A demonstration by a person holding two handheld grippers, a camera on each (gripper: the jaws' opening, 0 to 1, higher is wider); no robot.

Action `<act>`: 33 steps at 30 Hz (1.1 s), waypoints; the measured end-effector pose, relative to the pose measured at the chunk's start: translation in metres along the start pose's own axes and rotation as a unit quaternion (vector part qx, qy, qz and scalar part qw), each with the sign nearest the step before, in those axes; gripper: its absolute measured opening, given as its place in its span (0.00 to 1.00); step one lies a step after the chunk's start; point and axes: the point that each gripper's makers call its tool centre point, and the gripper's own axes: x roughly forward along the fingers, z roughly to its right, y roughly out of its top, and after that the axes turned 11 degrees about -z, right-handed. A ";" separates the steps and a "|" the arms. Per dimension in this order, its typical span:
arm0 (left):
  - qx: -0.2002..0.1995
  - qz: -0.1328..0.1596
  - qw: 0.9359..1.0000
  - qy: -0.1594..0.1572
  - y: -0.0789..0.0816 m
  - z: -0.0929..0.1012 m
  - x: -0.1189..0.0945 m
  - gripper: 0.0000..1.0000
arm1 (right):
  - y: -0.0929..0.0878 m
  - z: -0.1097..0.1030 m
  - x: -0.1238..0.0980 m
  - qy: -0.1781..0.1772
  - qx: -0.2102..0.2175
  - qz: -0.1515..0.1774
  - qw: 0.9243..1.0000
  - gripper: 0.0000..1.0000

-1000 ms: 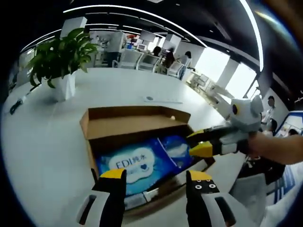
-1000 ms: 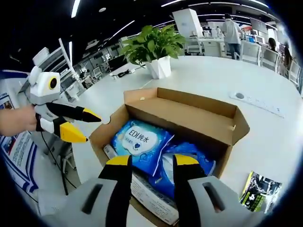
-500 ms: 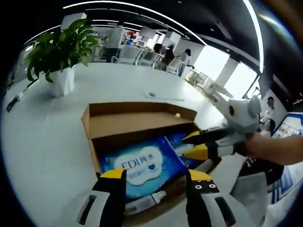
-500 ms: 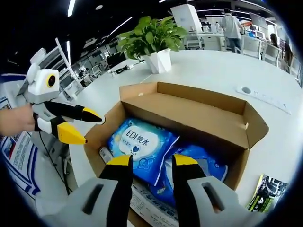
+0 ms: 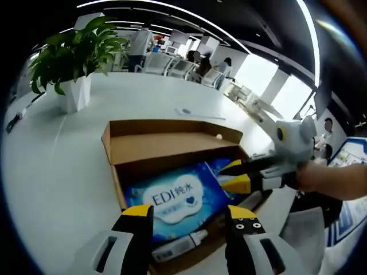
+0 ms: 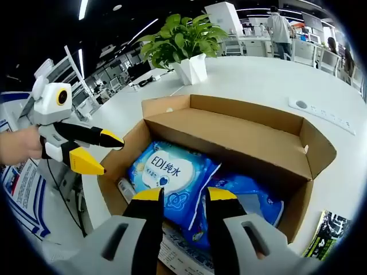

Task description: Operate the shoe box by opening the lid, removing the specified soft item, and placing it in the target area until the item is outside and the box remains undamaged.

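Just ahead of both claws, on the white counter [image 6: 258, 80], sits the box [image 6: 229, 129], lid flaps up. Inside: blue wipes pack [image 5: 172, 200] lying flat, 2nd blue pack [image 6: 246, 197] beside it. L claw [image 5: 186, 213] spread, empty, over box's near edge. R claw [image 6: 178, 195] spread, empty, above the wipes. Plant [image 6: 183, 43] beyond box.
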 end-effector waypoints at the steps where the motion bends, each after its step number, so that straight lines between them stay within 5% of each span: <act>1: -0.001 0.000 1.000 -0.001 0.000 -0.001 0.001 0.51 | 0.000 0.000 0.001 0.000 0.001 -0.001 1.000 0.26; 25: -0.012 -0.010 1.000 -0.009 -0.005 -0.015 0.013 0.50 | -0.008 -0.005 0.010 0.003 0.013 -0.012 1.000 0.21; 33: -0.017 -0.008 1.000 -0.007 -0.006 -0.015 0.013 0.50 | -0.009 0.003 0.019 -0.011 0.001 -0.020 1.000 0.07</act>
